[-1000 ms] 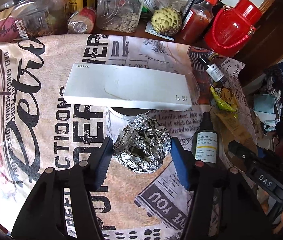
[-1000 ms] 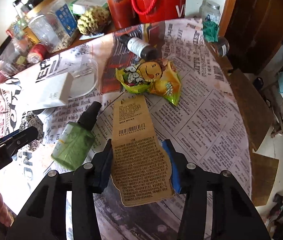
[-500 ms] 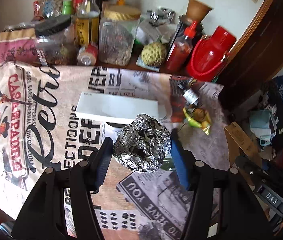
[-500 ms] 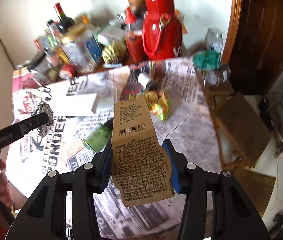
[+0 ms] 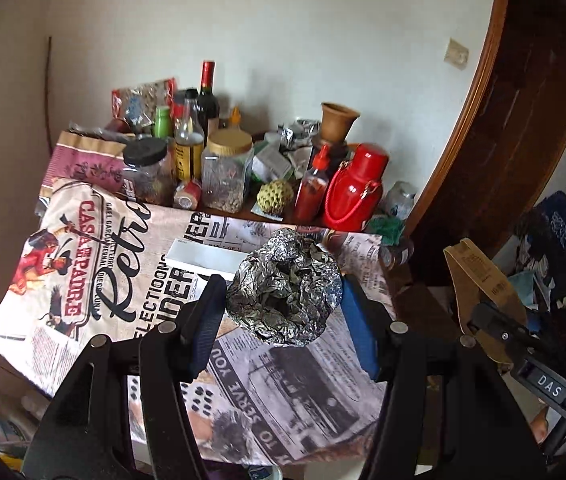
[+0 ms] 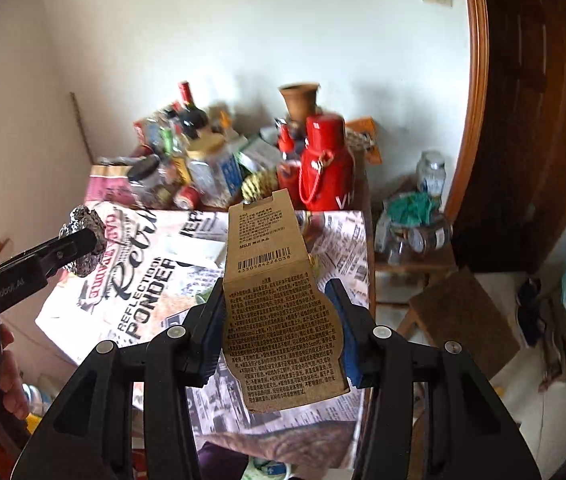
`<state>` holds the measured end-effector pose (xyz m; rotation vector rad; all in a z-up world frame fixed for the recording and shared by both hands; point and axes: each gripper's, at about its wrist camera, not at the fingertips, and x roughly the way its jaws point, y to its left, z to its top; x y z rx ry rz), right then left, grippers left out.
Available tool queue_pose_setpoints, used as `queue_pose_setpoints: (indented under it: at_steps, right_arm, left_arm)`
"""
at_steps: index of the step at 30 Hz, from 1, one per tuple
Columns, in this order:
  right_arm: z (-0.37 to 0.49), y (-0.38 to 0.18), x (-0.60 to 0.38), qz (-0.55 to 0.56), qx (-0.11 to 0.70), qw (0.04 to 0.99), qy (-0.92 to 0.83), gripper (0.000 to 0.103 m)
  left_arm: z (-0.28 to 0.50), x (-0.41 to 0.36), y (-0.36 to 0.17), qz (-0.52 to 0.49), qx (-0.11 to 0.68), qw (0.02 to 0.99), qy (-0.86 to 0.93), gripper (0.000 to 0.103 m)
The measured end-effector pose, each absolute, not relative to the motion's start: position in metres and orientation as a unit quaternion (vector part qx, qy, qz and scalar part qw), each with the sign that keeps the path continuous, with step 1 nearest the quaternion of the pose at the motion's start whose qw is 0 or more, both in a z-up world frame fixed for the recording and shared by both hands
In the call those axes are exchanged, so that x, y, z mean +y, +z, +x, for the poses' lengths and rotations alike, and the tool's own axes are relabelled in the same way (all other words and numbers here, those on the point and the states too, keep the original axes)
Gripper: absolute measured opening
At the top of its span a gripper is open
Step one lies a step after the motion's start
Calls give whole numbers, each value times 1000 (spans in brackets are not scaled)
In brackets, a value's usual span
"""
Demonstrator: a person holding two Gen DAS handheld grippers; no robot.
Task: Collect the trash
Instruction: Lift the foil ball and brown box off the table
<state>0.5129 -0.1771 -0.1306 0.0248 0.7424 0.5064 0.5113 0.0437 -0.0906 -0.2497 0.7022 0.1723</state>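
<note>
My left gripper (image 5: 283, 308) is shut on a crumpled ball of aluminium foil (image 5: 285, 286), held in the air above the table. My right gripper (image 6: 281, 316) is shut on a brown cardboard package card (image 6: 277, 300) with a barcode and printed text, also lifted clear of the table. In the right wrist view the foil ball (image 6: 85, 240) shows at the left in the other gripper's jaws. In the left wrist view the brown card (image 5: 479, 280) shows at the right. Both grippers point down at a slant toward the table.
The table wears a newspaper-print cloth (image 5: 95, 276). A white flat box (image 5: 203, 258) lies on it. Jars, bottles, a red flask (image 5: 353, 192) and a sauce bottle (image 5: 311, 190) crowd the back edge. A wooden door frame (image 5: 479, 120) and a low stool (image 6: 459, 312) stand to the right.
Both grippers rose and pulled back from the table with the foil ball and the card. The table looks smaller and the wall has come into view.
</note>
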Motion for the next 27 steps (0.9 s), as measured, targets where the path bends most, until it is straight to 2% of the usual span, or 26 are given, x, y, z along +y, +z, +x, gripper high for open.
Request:
queue_pose_setpoints:
  at_steps: [12, 27]
  right_arm:
    - [445, -97, -192, 18, 311, 911, 269, 44]
    - [311, -94, -162, 44, 297, 931, 208, 44]
  left_arm:
    - [422, 17, -50, -114, 296, 944, 90, 57]
    - [301, 50, -41, -76, 282, 956, 10, 57]
